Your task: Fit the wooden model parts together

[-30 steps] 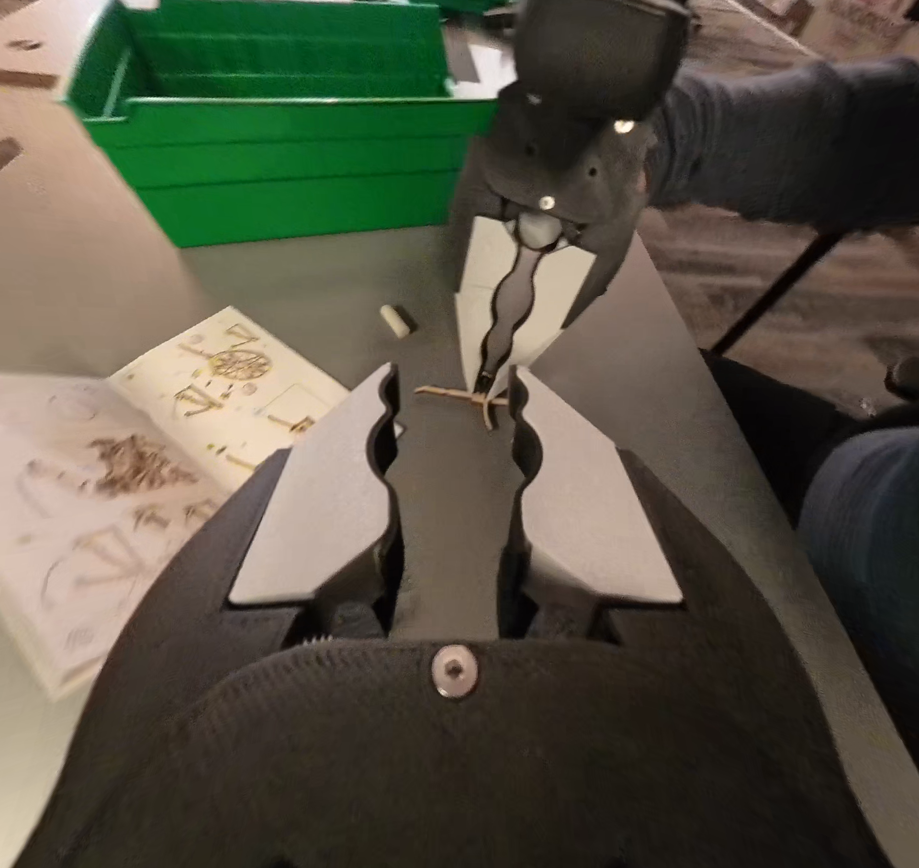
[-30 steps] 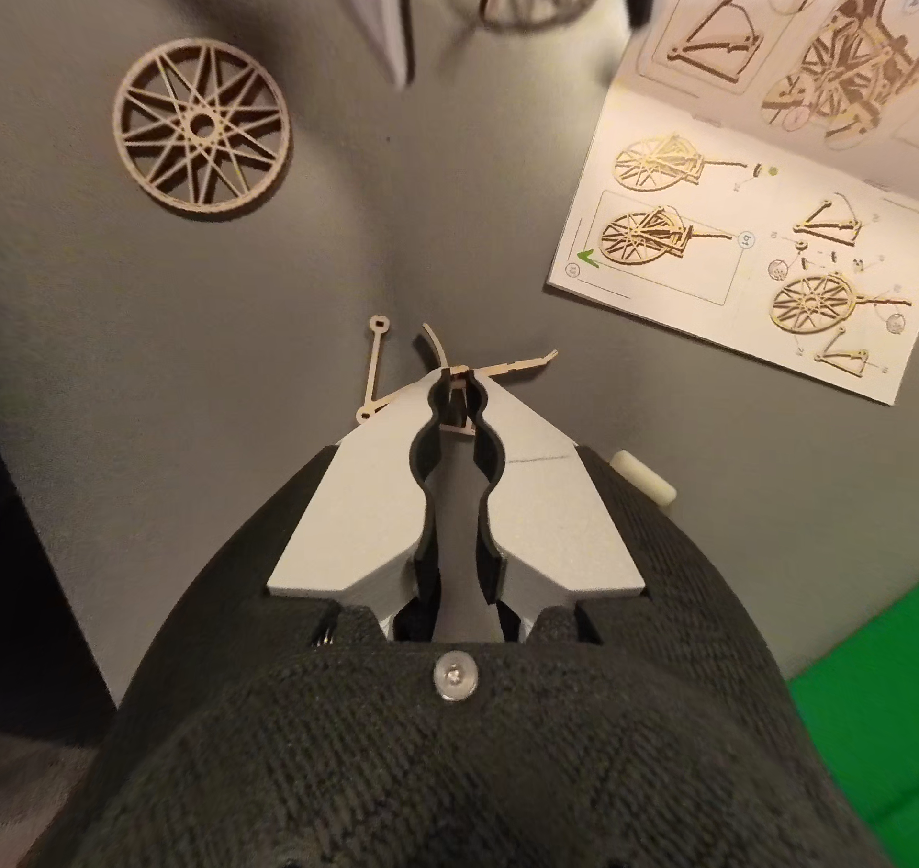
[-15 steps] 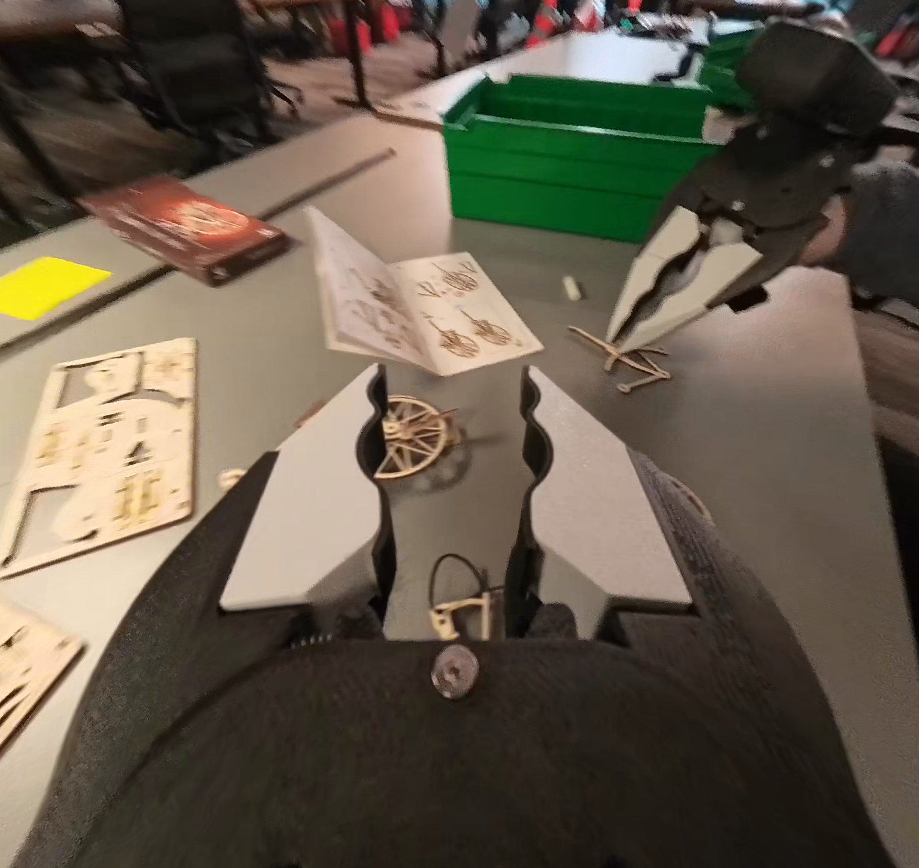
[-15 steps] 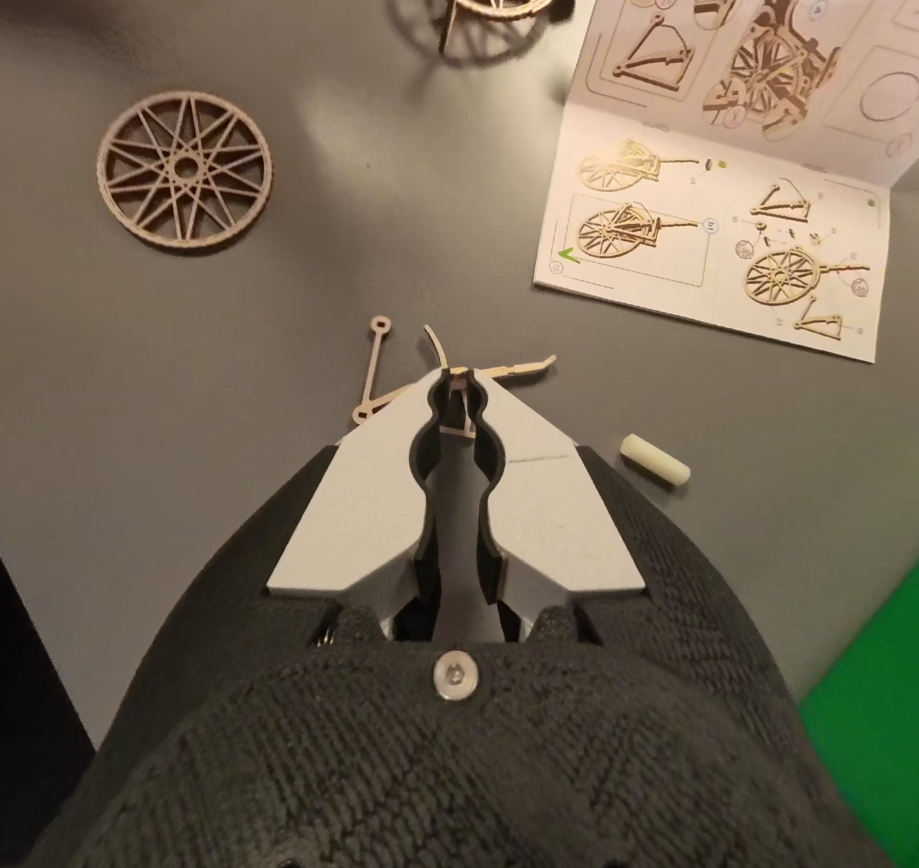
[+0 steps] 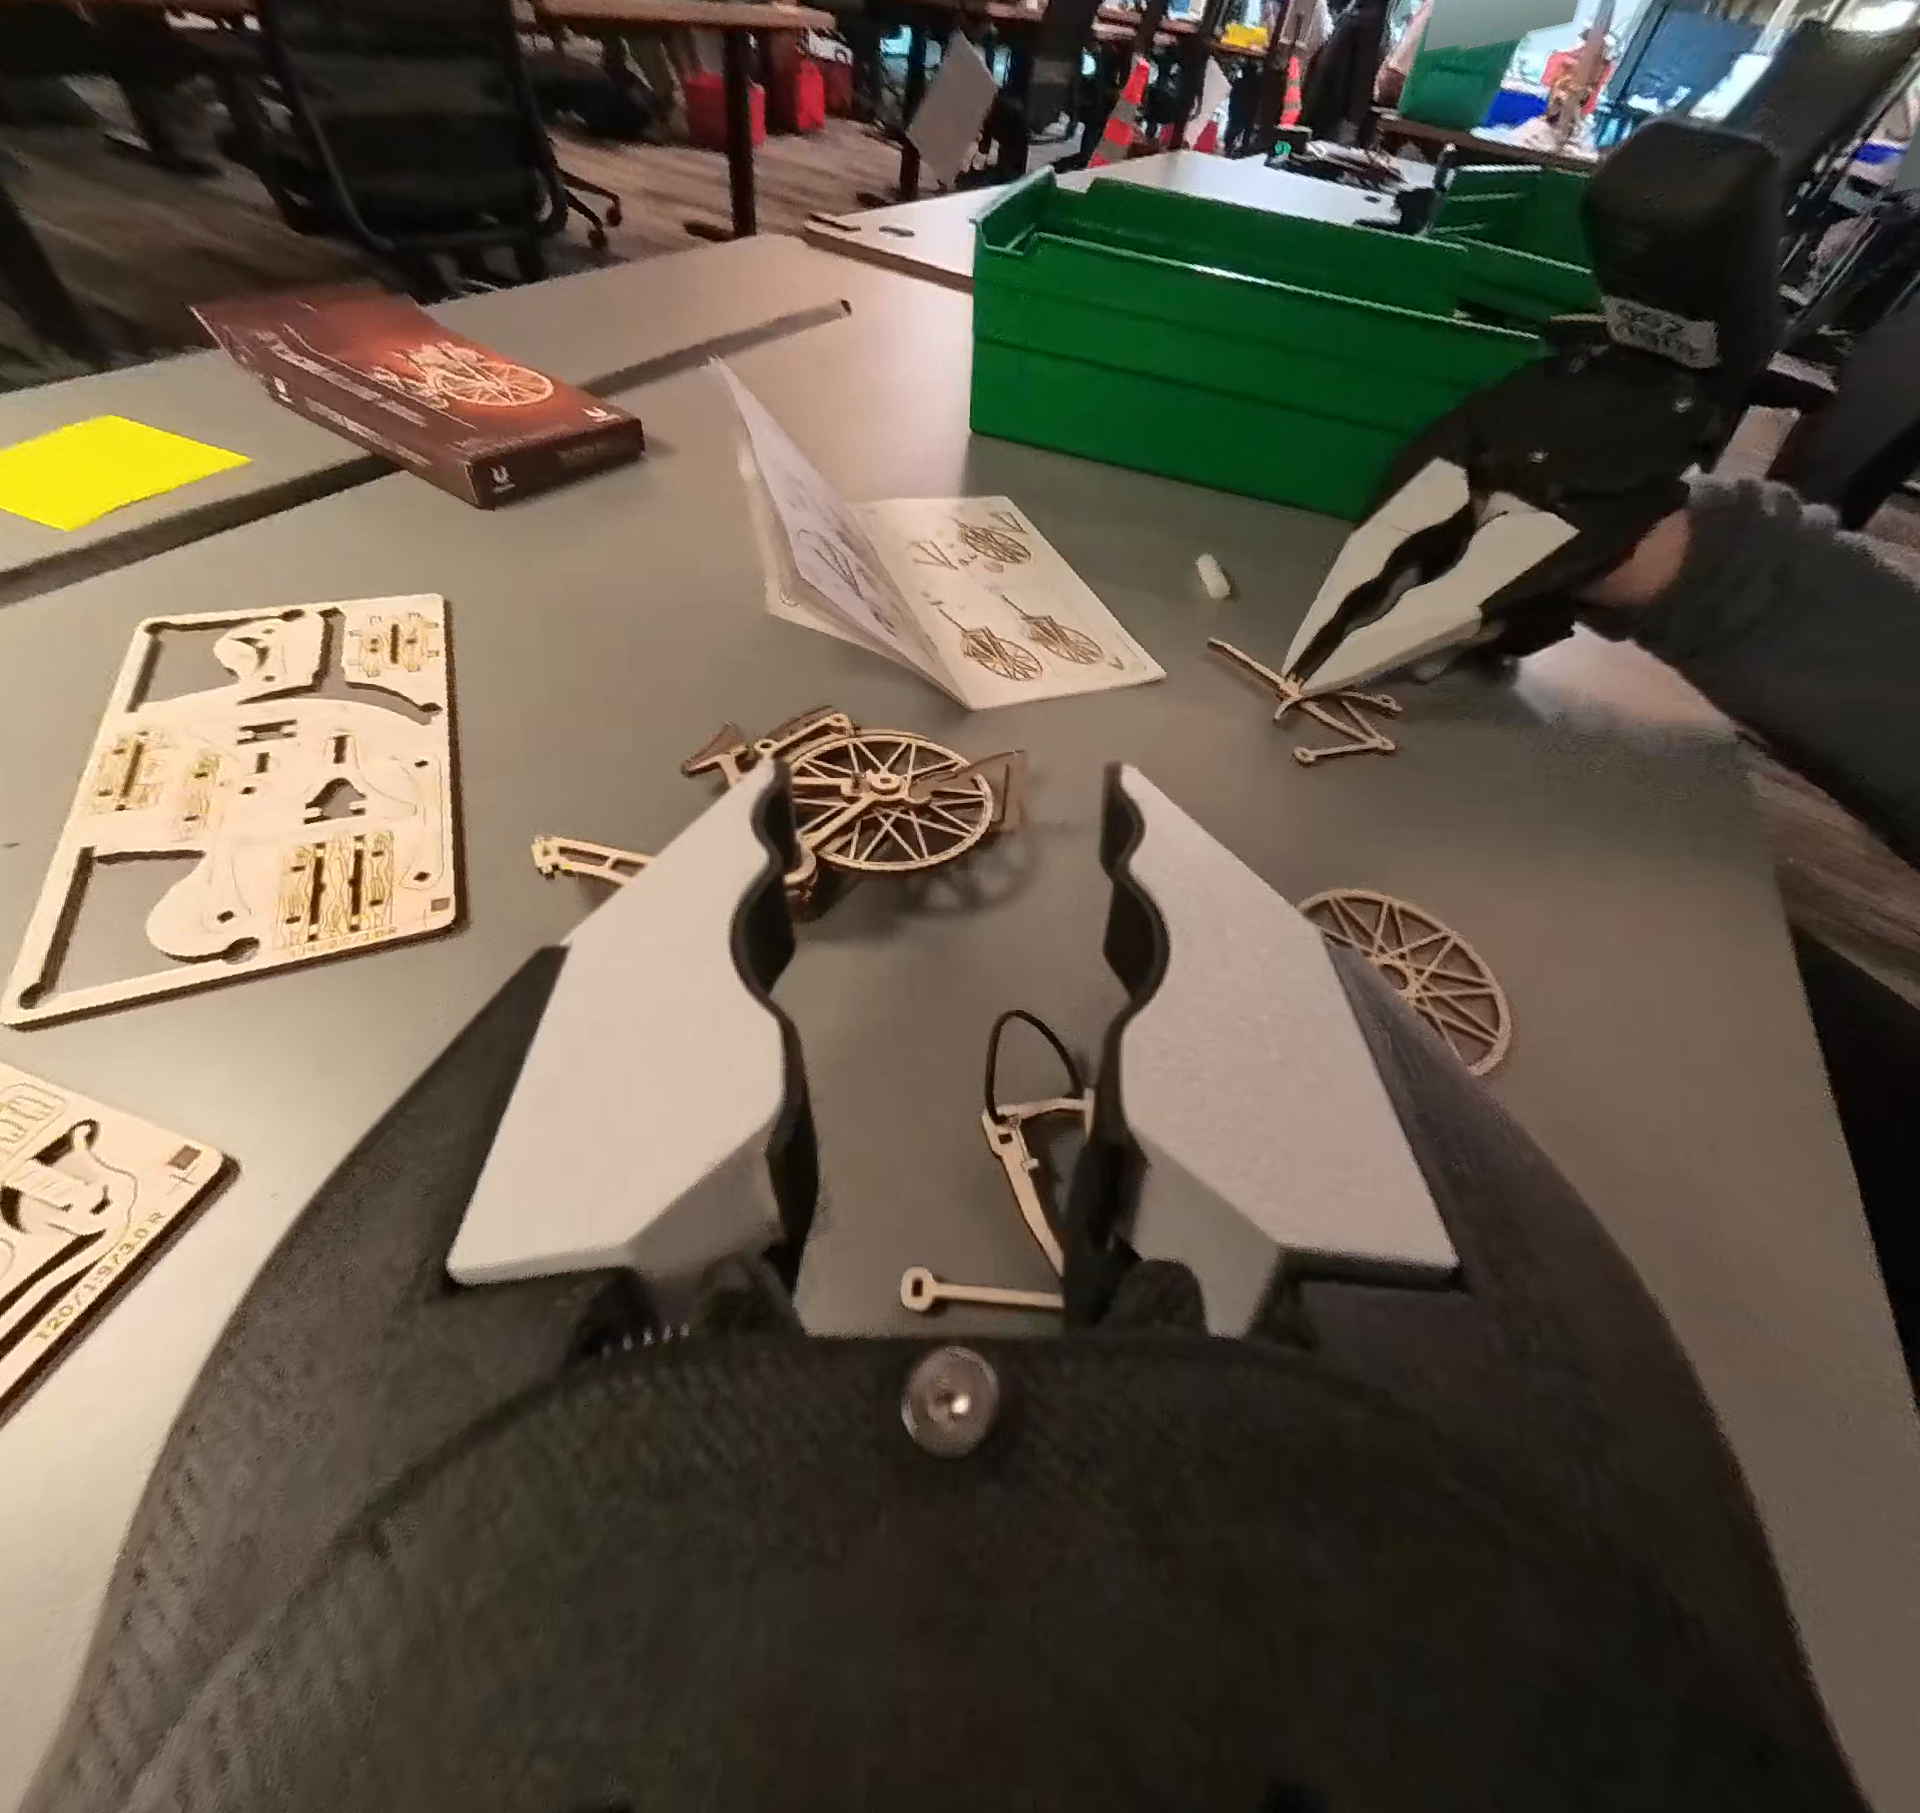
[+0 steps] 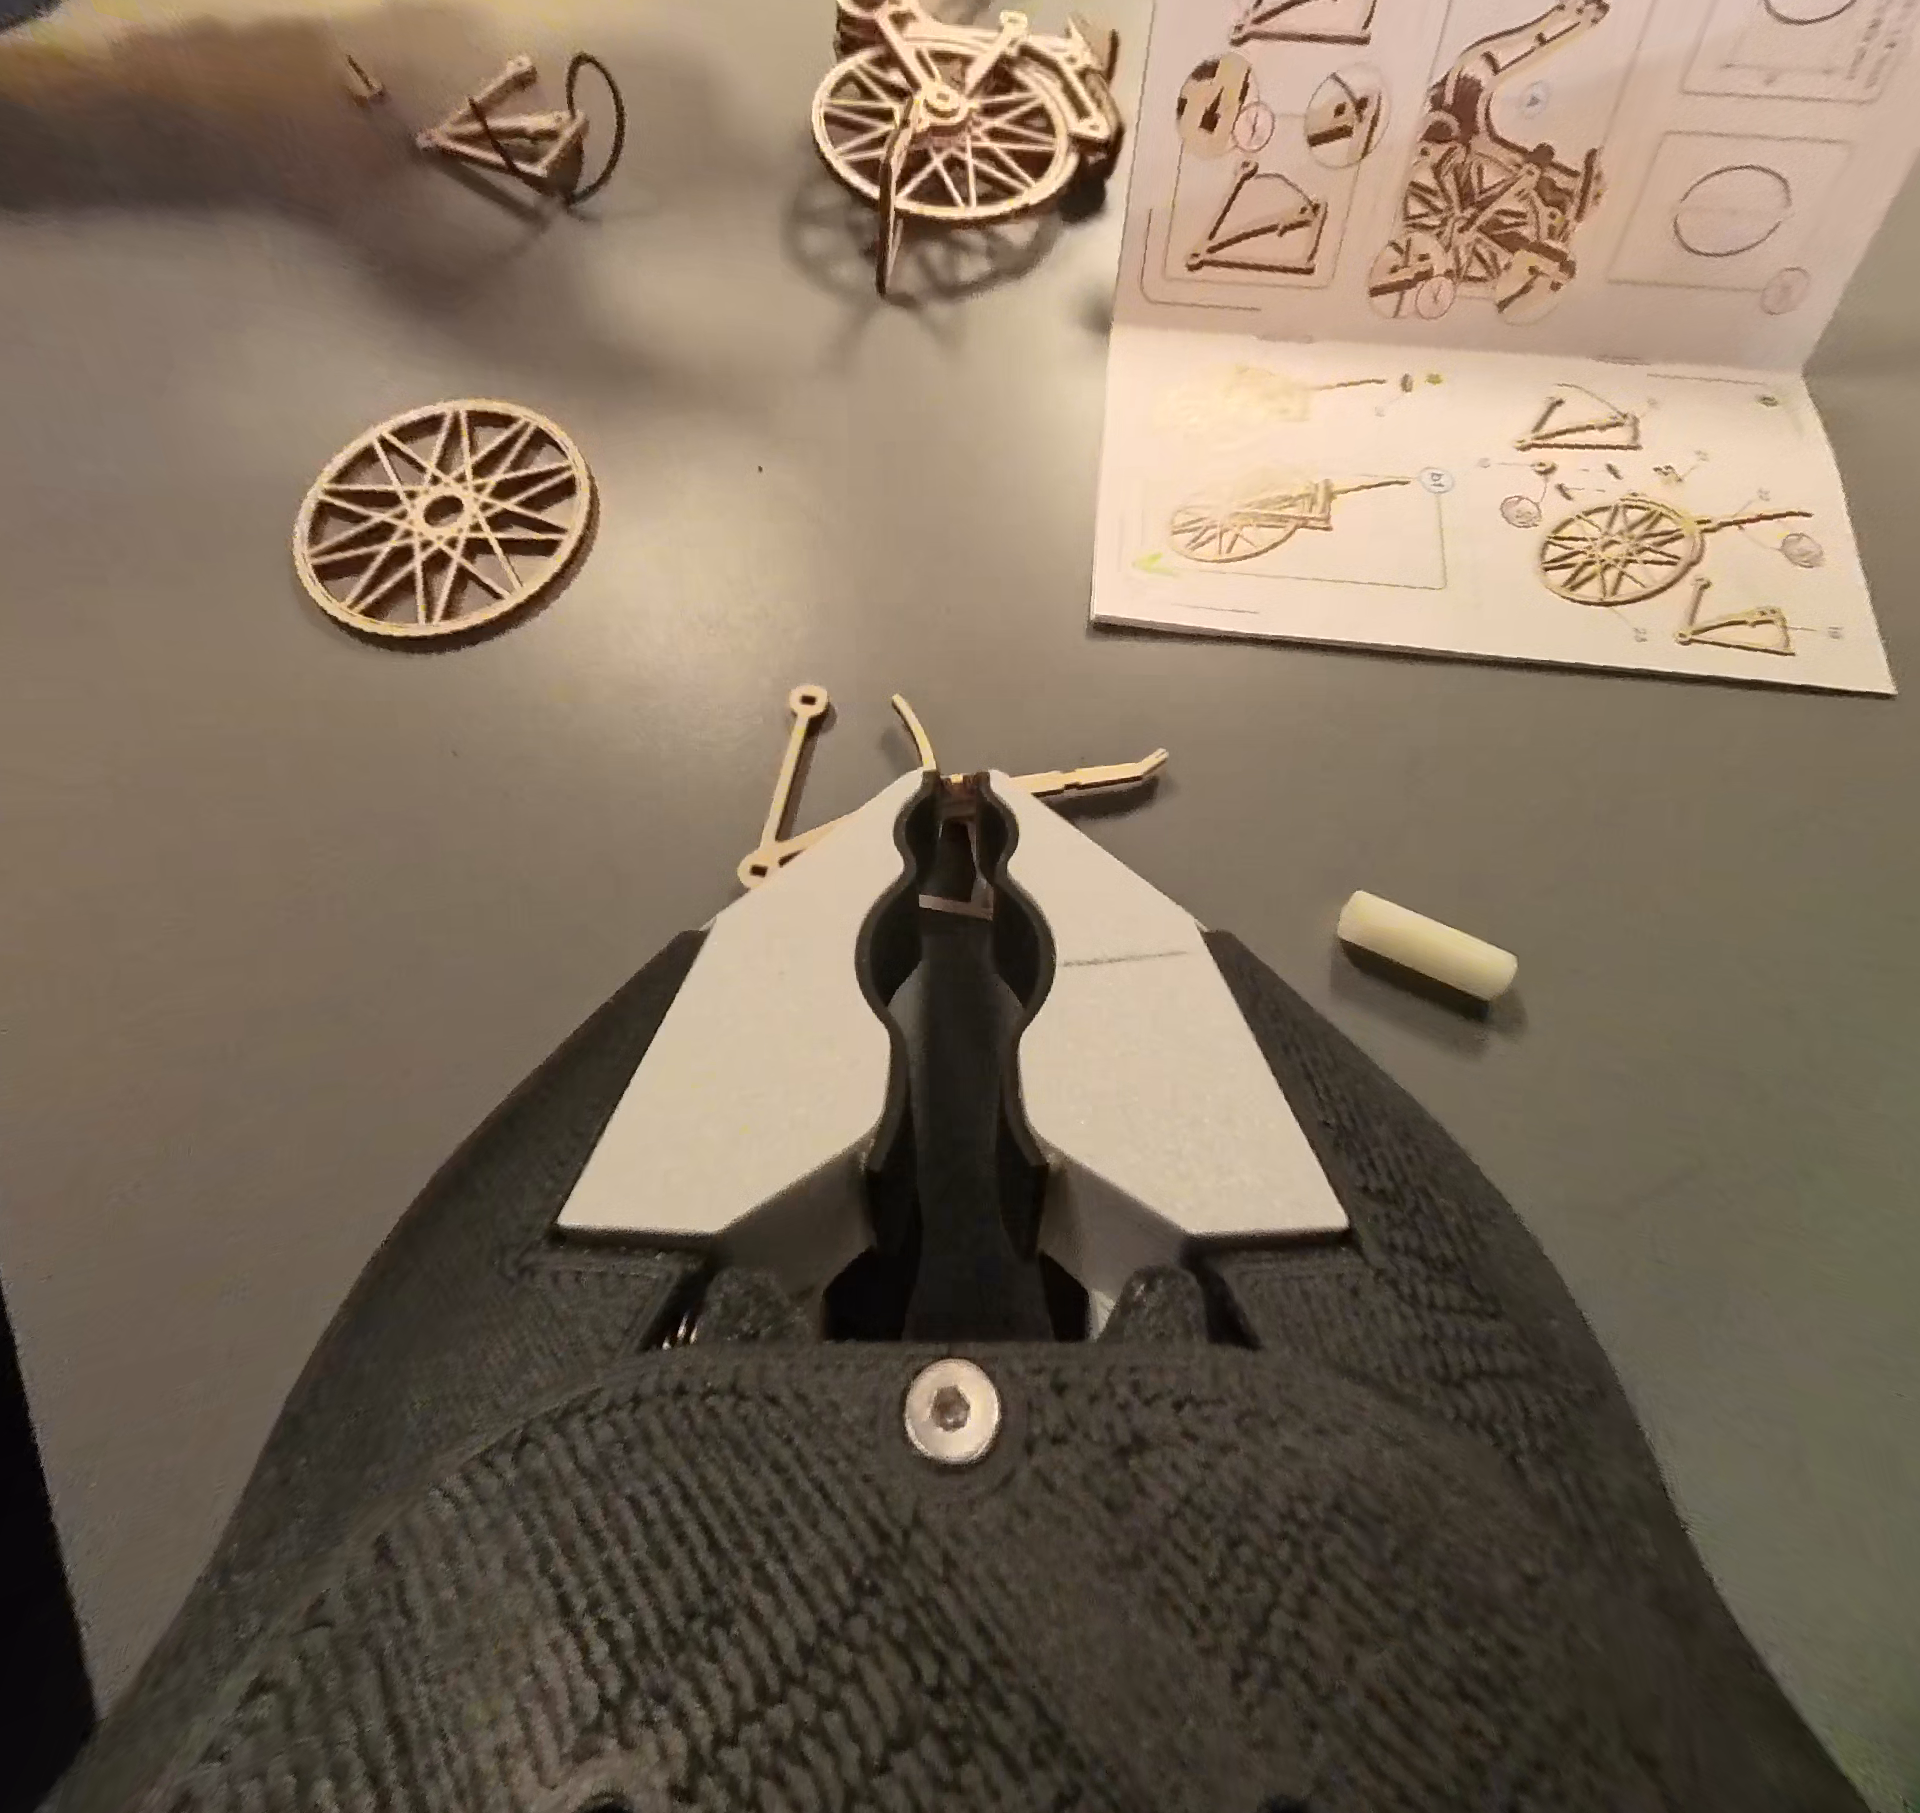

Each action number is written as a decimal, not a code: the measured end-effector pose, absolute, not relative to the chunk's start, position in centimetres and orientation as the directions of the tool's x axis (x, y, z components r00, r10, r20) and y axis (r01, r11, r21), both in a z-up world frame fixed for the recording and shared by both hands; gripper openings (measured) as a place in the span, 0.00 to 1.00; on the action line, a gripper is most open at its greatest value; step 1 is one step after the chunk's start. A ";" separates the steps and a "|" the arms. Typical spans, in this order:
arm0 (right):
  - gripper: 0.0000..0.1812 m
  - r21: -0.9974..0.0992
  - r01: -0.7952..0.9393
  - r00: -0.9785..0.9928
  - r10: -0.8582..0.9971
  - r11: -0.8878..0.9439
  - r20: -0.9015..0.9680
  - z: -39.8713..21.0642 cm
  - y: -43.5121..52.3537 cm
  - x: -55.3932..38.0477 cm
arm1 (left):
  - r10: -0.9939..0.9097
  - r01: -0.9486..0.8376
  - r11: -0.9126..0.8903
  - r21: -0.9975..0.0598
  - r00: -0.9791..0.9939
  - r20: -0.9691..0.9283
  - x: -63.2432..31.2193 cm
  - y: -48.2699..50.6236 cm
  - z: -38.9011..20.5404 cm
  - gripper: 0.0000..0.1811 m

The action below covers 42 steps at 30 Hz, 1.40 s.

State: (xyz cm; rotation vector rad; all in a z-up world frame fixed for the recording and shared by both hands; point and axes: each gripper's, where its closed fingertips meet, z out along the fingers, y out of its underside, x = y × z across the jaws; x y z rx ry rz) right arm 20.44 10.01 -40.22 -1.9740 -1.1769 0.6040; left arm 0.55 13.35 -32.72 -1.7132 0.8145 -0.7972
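My right gripper (image 6: 961, 778) is shut on a small thin wooden part (image 6: 1091, 776) made of joined rods, low at the grey table (image 6: 312, 880). It also shows at the right of the left wrist view (image 5: 1299, 685). My left gripper (image 5: 945, 787) is open and empty, well away from it. It hovers over a triangular wooden frame with a black rubber band (image 5: 1023, 1119) and a small pin (image 5: 966, 1296). A part-built wheel assembly (image 5: 883, 807) stands just beyond its fingertips. A loose spoked wheel (image 6: 447, 516) lies flat to the right gripper's left.
An open instruction booklet (image 5: 966, 600) and a white cylinder (image 6: 1423, 953) lie by the right gripper. Green trays (image 5: 1195, 392) stand behind. Punched part sheets (image 5: 239, 787), a dark box (image 5: 416, 392) and a yellow sheet (image 5: 94, 464) are at the left. The table edge runs close on the right. There is about 20 cm between the tips of the two grippers. The loose spoked wheel (image 6: 447, 516) is about 12 cm from my right fingertips.
My left gripper has drawn back and swung left, away from the right gripper, still open. The right gripper has kept its hold on the thin part and risen slightly.
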 end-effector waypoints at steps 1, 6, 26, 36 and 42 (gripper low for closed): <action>0.02 -0.792 0.532 0.467 0.884 -0.300 -0.022 -40.2 10.0 20.5 | -0.824 -0.146 -0.239 -0.960 0.554 0.120 0.5 13.4 -32.8 0.32; 0.02 -0.786 0.465 0.484 0.861 -0.407 -0.160 -40.2 10.2 20.4 | -0.823 -0.155 -0.254 -0.955 0.554 0.128 1.0 13.4 -33.4 0.32; 0.02 -0.764 0.351 0.485 0.803 -0.541 -0.345 -39.8 10.4 20.7 | -0.854 -0.220 -0.255 -0.941 0.509 0.113 2.6 12.5 -34.5 0.32; 0.02 -0.786 0.447 0.501 0.847 -0.427 -0.175 -40.1 10.1 20.1 | -0.803 -0.380 -0.366 -0.850 0.590 0.082 6.3 7.5 -35.9 0.38; 0.02 -0.789 0.460 0.501 0.852 -0.408 -0.149 -40.1 10.2 20.0 | -0.840 -0.520 -0.333 -0.786 0.542 -0.003 7.9 3.8 -39.0 0.46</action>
